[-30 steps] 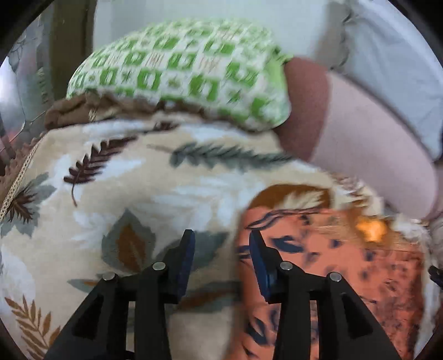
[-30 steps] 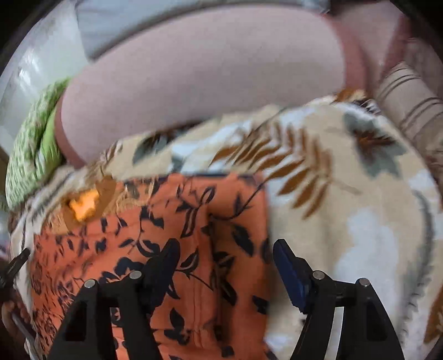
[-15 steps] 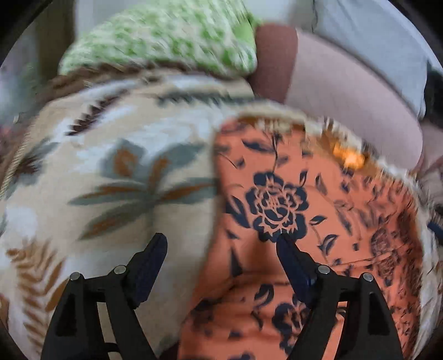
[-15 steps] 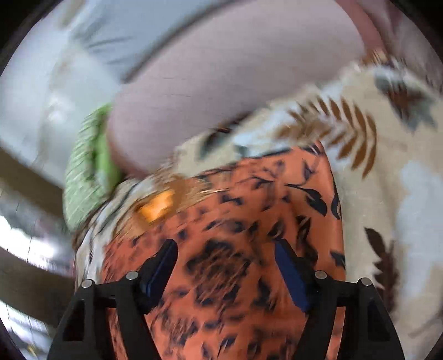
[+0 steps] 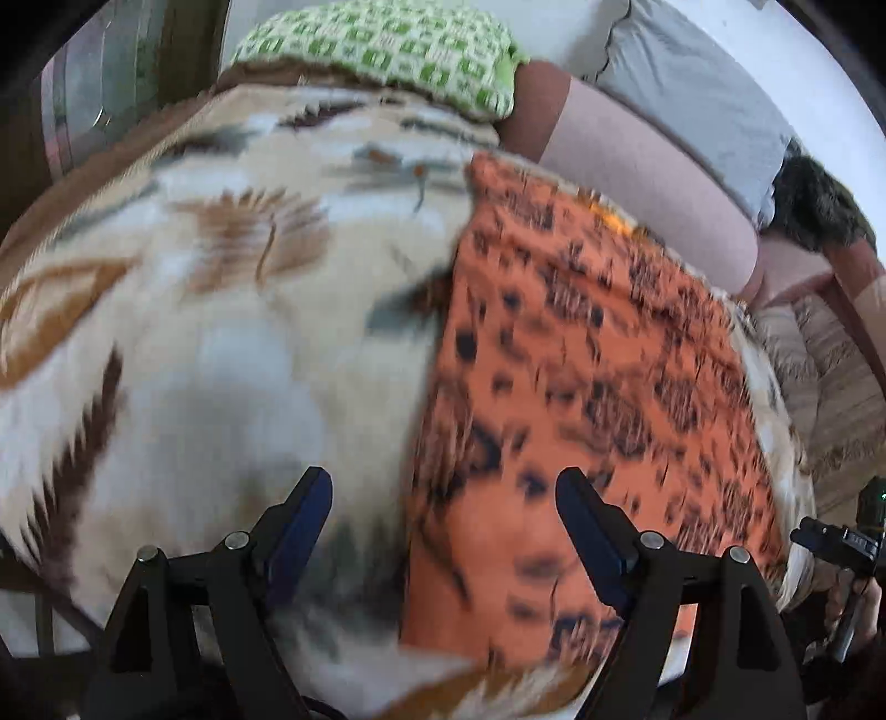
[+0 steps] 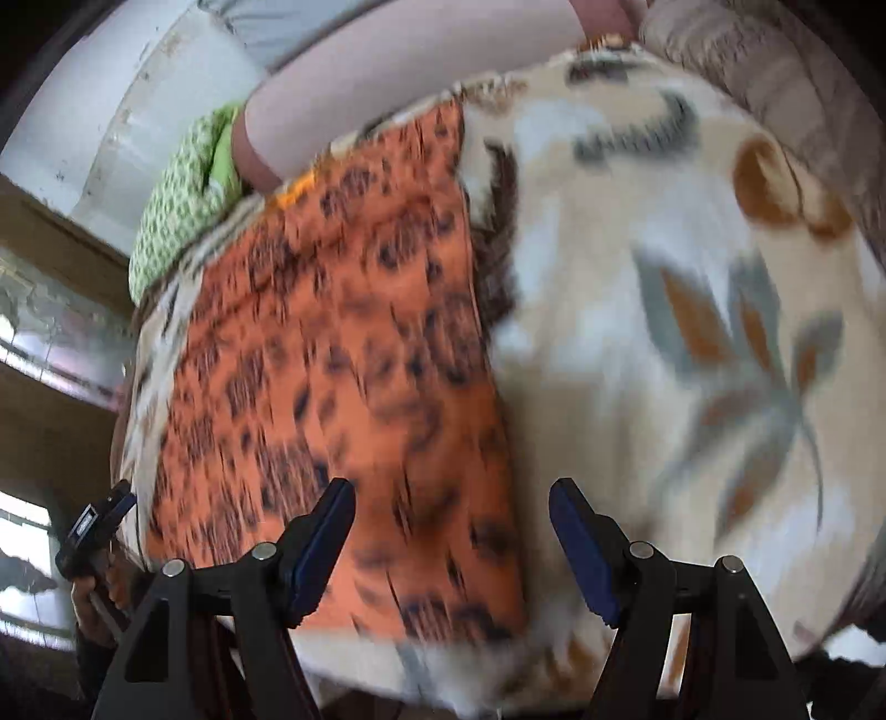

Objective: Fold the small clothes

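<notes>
I hold both tongs, left (image 5: pixel 443 531) and right (image 6: pixel 451 531), spread and empty above the flat orange garment (image 5: pixel 581 387), ready to pinch its near edge.

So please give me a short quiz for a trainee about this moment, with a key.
1. True or false: the left tongs hold the orange cloth.
2. On what does the orange cloth lie: A) blanket, B) green pillow, C) floor?
3. Fill in: both tongs are ____.

Key: 1 false, nothing is between the fingers. 2 A. 3 open; the right tongs are empty too.
</notes>
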A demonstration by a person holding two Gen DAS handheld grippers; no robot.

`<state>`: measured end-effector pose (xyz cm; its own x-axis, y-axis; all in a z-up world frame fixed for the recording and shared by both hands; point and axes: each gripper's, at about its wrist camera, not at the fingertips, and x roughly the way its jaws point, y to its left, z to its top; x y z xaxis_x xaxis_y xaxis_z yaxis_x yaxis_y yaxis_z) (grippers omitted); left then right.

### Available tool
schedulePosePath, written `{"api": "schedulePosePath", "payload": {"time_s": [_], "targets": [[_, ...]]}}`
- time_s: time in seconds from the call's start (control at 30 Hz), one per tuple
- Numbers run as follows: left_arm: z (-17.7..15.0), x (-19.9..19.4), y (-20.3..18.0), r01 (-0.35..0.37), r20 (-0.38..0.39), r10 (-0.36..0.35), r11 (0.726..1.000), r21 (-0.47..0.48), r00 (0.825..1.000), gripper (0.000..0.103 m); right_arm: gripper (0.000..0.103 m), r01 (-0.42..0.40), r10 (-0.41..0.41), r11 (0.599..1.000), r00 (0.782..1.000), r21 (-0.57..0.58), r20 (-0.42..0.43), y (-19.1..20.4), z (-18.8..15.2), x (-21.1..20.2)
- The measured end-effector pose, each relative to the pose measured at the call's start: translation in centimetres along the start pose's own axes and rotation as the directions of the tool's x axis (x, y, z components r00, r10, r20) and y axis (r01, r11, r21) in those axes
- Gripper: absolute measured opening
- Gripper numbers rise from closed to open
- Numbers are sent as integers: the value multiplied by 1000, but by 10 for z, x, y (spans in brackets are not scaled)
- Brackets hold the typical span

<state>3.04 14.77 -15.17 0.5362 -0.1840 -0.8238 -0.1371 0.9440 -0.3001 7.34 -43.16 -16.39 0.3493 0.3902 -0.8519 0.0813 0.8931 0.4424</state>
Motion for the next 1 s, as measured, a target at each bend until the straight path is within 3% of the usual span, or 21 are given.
{"api": "schedulePosePath", "payload": {"time_s": [0.1,0.13,0.17,0.2,0.23,0.27,0.33,0.4,0.5,0.6,0.67,0.7,0.73,0.77,0.8,0.83,0.87,1.0], "targets": [[-16,12,3,-12,-54,11,1000,-17,998,83,75,-40,41,999,999,31,-34,-7,-16,11],[-20,17,4,-27,-72,25,999,-25,997,83,69,-56,57,998,998,41,-33,-8,-20,13],[-22,16,3,-27,-46,26,1000,-13,999,83,60,-69,71,996,997,54,-35,-9,-23,15],[-23,15,1,-36,-40,36,999,-4,999,81,35,-64,67,996,997,64,-49,-9,-24,18],[-24,15,1,-40,-44,40,999,0,998,64,28,-43,47,997,998,63,-49,-6,-27,21],[-24,13,-1,-44,-40,44,999,13,998,34,26,-41,43,997,998,65,-41,-6,-29,19],[-25,15,4,-54,-74,55,998,8,996,12,16,-42,44,996,999,78,-27,-3,-32,15],[-24,10,10,-19,-71,17,999,-37,997,8,11,-52,53,993,999,102,-5,-4,-32,8],[-25,-2,7,-4,-33,3,1000,-31,999,8,9,-127,115,977,991,171,75,-8,-36,-12],[-27,-10,4,-2,-4,2,999,-40,1000,8,9,-108,92,968,993,227,78,-23,-47,-13],[-28,-6,9,-18,-11,18,998,-66,1000,10,13,-11,0,969,999,248,42,-35,-52,-1],[-29,-7,15,-44,-10,43,994,-98,999,13,13,-45,34,968,998,249,50,-35,-53,0],[-33,-12,19,-42,2,43,992,-119,999,24,14,-87,70,967,995,238,76,-30,-53,-6],[-34,-16,22,-30,19,33,991,-131,999,46,17,-103,82,974,991,202,110,-22,-52,-15],[-36,-21,23,-17,40,23,990,-142,999,58,34,-104,82,979,988,176,129,-17,-51,-20],[-37,-25,22,-7,61,16,990,-142,998,71,75,-92,70,985,987,148,146,-11,-47,-25],[-37,-25,20,0,70,9,991,-135,998,72,89,-83,60,987,985,138,162,-8,-45,-27],[-36,-15,6,-8,43,12,997,-73,999,72,91,-72,48,986,985,147,166,-9,-34,-22]]}}
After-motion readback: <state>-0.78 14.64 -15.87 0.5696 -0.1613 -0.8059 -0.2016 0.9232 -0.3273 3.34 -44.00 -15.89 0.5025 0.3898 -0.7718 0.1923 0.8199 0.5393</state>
